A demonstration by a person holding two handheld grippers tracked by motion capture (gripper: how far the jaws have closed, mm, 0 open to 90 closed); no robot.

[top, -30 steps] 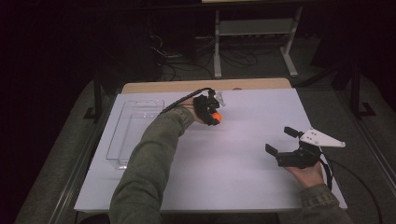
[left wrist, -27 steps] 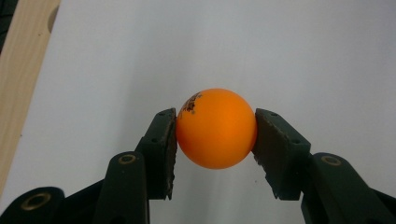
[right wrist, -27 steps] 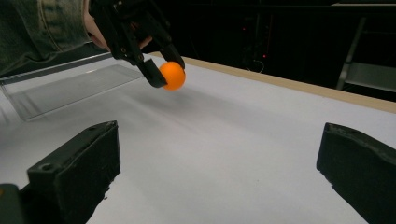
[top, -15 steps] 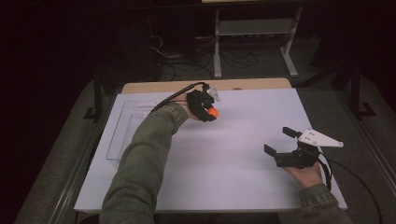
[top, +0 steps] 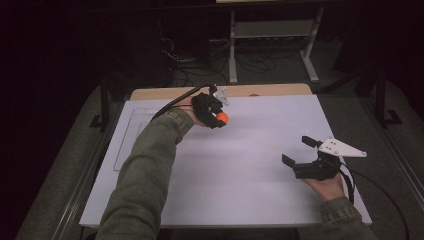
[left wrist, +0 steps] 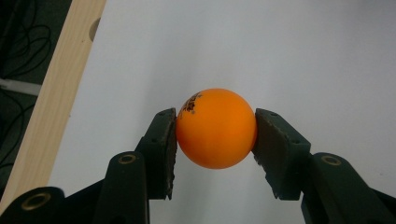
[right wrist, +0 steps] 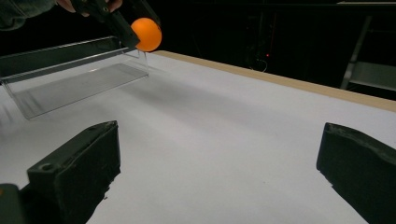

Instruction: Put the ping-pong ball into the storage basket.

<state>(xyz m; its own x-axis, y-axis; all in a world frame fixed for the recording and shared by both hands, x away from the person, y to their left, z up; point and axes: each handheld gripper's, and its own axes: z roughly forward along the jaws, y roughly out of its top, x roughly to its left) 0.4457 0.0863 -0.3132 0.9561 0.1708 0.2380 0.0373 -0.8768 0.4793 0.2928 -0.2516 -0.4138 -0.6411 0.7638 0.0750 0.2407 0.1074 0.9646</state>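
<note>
L arm stretched out, left tool [top: 218,111] clamped on orange ball [left wrist: 216,128] above tabletop [top: 250,150]; right tool [top: 301,150] resting low, jaws wide apart; clear tray [right wrist: 70,70] partly behind sleeve

The clear tray [top: 131,135] is the one obstacle on the white table [top: 250,200], lying along its left side with raised walls. Everything right of the tray is bare, open surface. The left gripper [top: 216,114] hangs above the table just right of the tray's far end.
</note>
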